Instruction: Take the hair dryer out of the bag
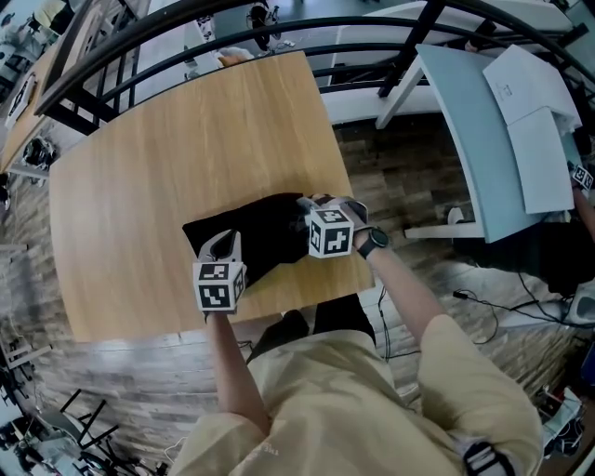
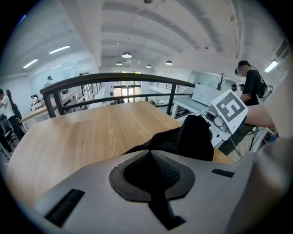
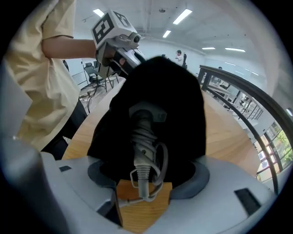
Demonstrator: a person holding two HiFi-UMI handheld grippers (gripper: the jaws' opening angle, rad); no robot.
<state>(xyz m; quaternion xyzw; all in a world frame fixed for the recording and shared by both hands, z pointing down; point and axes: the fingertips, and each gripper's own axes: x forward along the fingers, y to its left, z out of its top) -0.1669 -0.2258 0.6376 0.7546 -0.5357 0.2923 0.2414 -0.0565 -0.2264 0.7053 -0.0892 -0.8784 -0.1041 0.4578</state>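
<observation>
A black bag [image 1: 265,232] lies near the front edge of the wooden table [image 1: 186,139]. My left gripper [image 1: 223,245] is shut on the bag's near-left corner; in the left gripper view black fabric fills the gap between its jaws [image 2: 151,176], and the bag [image 2: 194,137] humps up ahead. At the bag's right end my right gripper [image 1: 314,206] stands open. In the right gripper view the hair dryer's grey handle [image 3: 143,132], wrapped in its cord, pokes out of the bag's mouth [image 3: 183,105] and lies between the wide jaws [image 3: 144,185], with the pads apart from it.
The table's front edge [image 1: 279,311] runs just behind both grippers. A black railing [image 1: 279,28] curves beyond the far side. A pale blue desk [image 1: 483,139] with papers stands at the right, cables on the floor below it.
</observation>
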